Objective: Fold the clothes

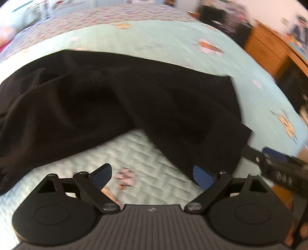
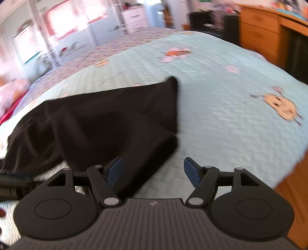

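Broadly, a bed with a pale mint quilt fills both views, its stitched surface dotted with cartoon prints, and a band of patterned bedding lies across its far end. Beyond the bed on the right stands a wooden dresser, with a white drawer unit further back; both are blurred.

A black garment lies spread on the quilt in loose folds, one part running toward the near edge. In the right wrist view its corner points away across the bed.

The left gripper hovers over bare quilt with its jaws spread wide, its right finger lying against the garment's edge. The right gripper is likewise released, its left finger over black cloth and its right over the quilt; nothing is pinched. The right tool's dark body juts into the left view beside the garment's edge.
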`<act>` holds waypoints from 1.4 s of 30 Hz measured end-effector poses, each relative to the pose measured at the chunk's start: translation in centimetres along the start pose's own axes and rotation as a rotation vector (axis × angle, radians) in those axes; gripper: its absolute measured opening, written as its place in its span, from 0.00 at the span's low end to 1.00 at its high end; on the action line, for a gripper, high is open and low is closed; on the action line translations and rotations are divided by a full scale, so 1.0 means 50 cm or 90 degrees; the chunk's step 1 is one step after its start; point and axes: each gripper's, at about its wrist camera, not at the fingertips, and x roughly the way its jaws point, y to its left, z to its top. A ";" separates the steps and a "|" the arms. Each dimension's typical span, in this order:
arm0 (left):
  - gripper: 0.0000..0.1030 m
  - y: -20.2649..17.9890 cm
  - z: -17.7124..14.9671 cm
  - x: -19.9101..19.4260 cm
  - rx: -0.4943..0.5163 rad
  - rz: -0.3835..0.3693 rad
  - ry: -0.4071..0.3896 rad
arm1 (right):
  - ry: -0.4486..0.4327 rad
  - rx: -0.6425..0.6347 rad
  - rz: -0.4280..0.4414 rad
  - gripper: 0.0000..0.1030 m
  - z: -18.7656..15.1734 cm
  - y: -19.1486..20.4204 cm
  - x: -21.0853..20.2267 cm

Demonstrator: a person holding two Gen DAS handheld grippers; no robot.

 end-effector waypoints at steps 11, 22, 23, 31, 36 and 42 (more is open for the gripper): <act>0.92 0.196 0.076 -0.036 -0.150 0.206 0.021 | 0.107 -0.138 0.019 0.69 0.110 0.235 0.077; 0.92 0.291 0.086 -0.055 -0.215 0.241 0.028 | 0.130 -0.186 0.029 0.69 0.134 0.380 0.088; 0.92 0.297 0.087 -0.056 -0.217 0.240 0.027 | 0.130 -0.192 0.028 0.69 0.134 0.388 0.090; 0.92 0.338 0.082 -0.055 -0.233 0.236 0.022 | 0.130 -0.213 0.018 0.69 0.147 0.442 0.115; 0.92 0.352 0.079 -0.050 -0.240 0.233 0.025 | 0.131 -0.225 0.019 0.69 0.145 0.466 0.121; 0.92 0.354 0.079 -0.046 -0.240 0.230 0.025 | 0.133 -0.231 0.025 0.69 0.141 0.477 0.125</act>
